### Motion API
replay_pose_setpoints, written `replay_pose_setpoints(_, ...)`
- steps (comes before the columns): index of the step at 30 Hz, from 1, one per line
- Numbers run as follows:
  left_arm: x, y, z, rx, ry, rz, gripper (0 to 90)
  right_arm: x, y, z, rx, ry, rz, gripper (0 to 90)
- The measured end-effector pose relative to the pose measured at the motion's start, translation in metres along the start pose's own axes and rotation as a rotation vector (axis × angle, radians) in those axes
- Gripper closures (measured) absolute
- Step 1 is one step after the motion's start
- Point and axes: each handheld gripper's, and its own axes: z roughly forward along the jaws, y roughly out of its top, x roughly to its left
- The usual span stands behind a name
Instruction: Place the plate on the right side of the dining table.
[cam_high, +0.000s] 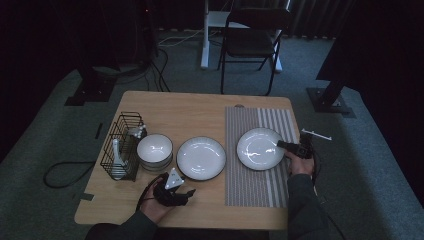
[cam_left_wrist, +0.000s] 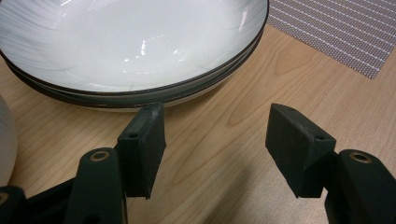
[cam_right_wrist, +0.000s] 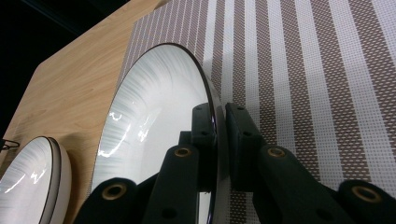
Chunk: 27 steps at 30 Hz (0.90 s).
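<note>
A white plate with a dark rim (cam_high: 257, 148) lies on the striped placemat (cam_high: 260, 190) at the right of the wooden table. My right gripper (cam_high: 280, 144) is shut on this plate's right rim; in the right gripper view the plate (cam_right_wrist: 154, 116) has its rim pinched between the two black jaws (cam_right_wrist: 220, 109). A stack of two similar plates (cam_high: 201, 158) sits mid-table. My left gripper (cam_high: 190, 192) rests near the table's front edge. It stands open (cam_left_wrist: 217, 116) with bare wood between the jaws, just short of the stacked plates (cam_left_wrist: 130, 51).
A stack of white bowls (cam_high: 155, 150) stands left of the plates. Beside it is a black wire rack (cam_high: 120, 145) with utensils in it. A folding chair (cam_high: 252, 42) stands beyond the table. The placemat's corner (cam_left_wrist: 336, 28) lies at the upper right in the left gripper view.
</note>
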Motion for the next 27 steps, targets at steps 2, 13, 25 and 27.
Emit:
replay_pose_setpoints(2, -0.0001, 0.0001, 0.0, -0.002, -0.001, 0.001, 38.5, -0.0001, -0.0001, 0.0007, 0.003, -0.001, 0.001, 83.1)
replay_pose_setpoints(13, -0.0005, 0.0003, 0.0005, -0.002, -0.002, 0.003, 38.5, -0.003, 0.0001, 0.0028, 0.011, -0.003, 0.007, 83.4)
replay_pose_setpoints(25, -0.0009, 0.0004, 0.0008, -0.002, -0.003, 0.003, 38.5, -0.0061, 0.0005, 0.0057, 0.025, -0.016, 0.009, 83.9)
replay_pose_setpoints(27, -0.001, 0.0005, 0.001, -0.001, -0.003, 0.005, 38.5, -0.0068, 0.0005, 0.0058, 0.029, -0.015, 0.011, 84.0)
